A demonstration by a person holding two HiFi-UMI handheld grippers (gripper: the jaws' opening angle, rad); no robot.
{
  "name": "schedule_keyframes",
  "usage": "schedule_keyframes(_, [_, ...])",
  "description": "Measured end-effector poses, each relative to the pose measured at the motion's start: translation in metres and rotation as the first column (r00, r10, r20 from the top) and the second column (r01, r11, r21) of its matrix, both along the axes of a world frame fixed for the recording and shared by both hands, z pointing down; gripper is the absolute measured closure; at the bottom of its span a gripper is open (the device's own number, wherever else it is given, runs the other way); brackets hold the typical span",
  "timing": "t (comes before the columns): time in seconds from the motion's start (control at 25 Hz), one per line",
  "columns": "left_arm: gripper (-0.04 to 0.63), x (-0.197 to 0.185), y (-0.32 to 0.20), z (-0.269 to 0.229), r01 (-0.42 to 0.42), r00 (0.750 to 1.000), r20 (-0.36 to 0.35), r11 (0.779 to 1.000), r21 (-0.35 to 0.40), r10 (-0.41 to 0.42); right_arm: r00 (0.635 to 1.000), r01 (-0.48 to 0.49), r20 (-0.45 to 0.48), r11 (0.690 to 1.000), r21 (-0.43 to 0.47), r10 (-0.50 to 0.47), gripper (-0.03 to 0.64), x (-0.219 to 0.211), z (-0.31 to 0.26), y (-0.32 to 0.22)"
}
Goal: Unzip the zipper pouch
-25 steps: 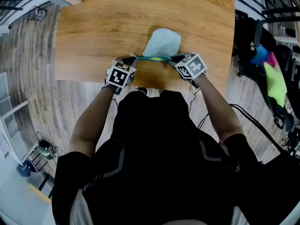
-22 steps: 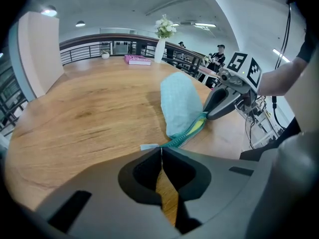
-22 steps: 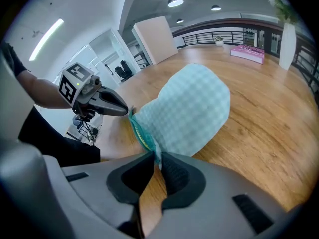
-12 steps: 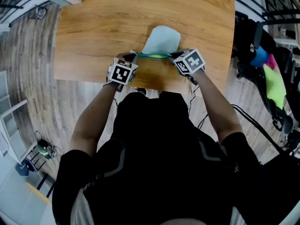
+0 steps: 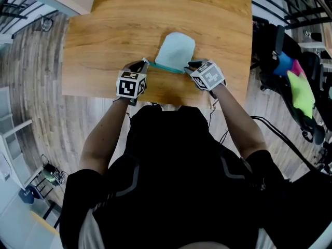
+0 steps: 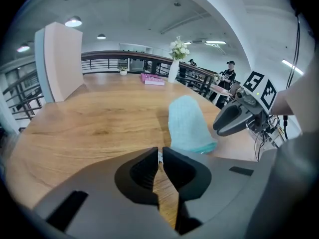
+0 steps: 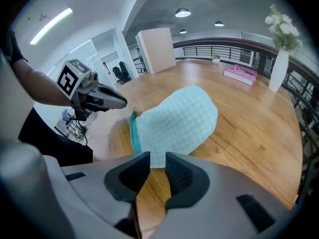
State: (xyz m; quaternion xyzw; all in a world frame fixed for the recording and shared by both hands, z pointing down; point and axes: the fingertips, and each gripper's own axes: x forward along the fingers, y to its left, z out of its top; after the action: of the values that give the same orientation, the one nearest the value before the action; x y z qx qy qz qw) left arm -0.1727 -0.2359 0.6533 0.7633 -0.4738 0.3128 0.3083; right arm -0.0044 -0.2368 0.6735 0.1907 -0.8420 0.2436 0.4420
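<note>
Pouch (image 5: 175,50) lies on the table (image 5: 104,35) by its near edge; left gripper (image 6: 160,153) clenched on a small pale tab (image 6: 159,157), likely the zip pull; right gripper (image 7: 153,159) has just opened its jaws, pouch corner loose between their tips; unzipping judged near done, next needing the left to release.

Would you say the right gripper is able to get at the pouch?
Probably yes: the right gripper has just been opening its jaws, and the pouch reaches between them, unobstructed.

Near corner of zipper pouch (image 7: 174,123) hidden behind right tool (image 7: 157,154), pale sliver (image 6: 160,158) in left tool (image 6: 160,150) too small to name
</note>
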Motion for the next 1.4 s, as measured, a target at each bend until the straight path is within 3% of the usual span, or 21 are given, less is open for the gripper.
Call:
schedule_keyframes(0.32, [0.561,-0.002,-0.017,-0.063,0.043,0.994,-0.103,0.988,0.145,-0.029,0.991,-0.085,0.115,0.988,0.129,0.070,0.514,0.012,-0.071,-0.021])
schedule_keyframes(0.52, [0.561,0.006,-0.036,-0.136,0.040,0.986,-0.165,0.954,0.298,0.010,0.969,-0.157,0.224,0.959,0.236,0.104,0.526,0.026,-0.144,-0.039])
schedule_keyframes(0.6, [0.561,0.006,-0.049,-0.171,0.045,0.985,-0.169,0.926,0.376,0.021,0.951,-0.214,0.282,0.931,0.297,0.129,0.533,0.033,-0.180,-0.052])
schedule_keyframes(0.72, [0.561,0.010,-0.059,-0.222,0.029,0.984,-0.166,0.881,0.472,0.057,0.912,-0.323,0.376,0.856,0.404,0.167,0.572,0.048,-0.239,-0.067])
schedule_keyframes(0.8, [0.561,0.012,-0.060,-0.249,0.026,0.985,-0.161,0.862,0.507,0.065,0.892,-0.363,0.423,0.815,0.452,0.163,0.574,0.055,-0.275,-0.067])
schedule_keyframes(0.92, [0.561,0.016,-0.055,-0.282,0.040,0.983,-0.169,0.834,0.551,0.065,0.879,-0.377,0.458,0.778,0.503,0.130,0.575,0.060,-0.315,-0.059])
schedule_keyframes(1.04, [0.563,0.023,-0.049,-0.310,0.052,0.979,-0.192,0.812,0.582,0.075,0.867,-0.399,0.484,0.742,0.539,0.115,0.592,0.068,-0.346,-0.053])
schedule_keyframes(1.24, [0.565,0.034,-0.043,-0.352,0.057,0.984,-0.165,0.767,0.639,0.064,0.823,-0.480,0.557,0.662,0.576,0.113,0.606,0.093,-0.392,-0.051])
schedule_keyframes(1.4, [0.566,0.042,-0.037,-0.377,0.088,0.967,-0.237,0.761,0.643,0.089,0.784,-0.552,0.605,0.599,0.580,0.138,0.606,0.112,-0.423,-0.051])
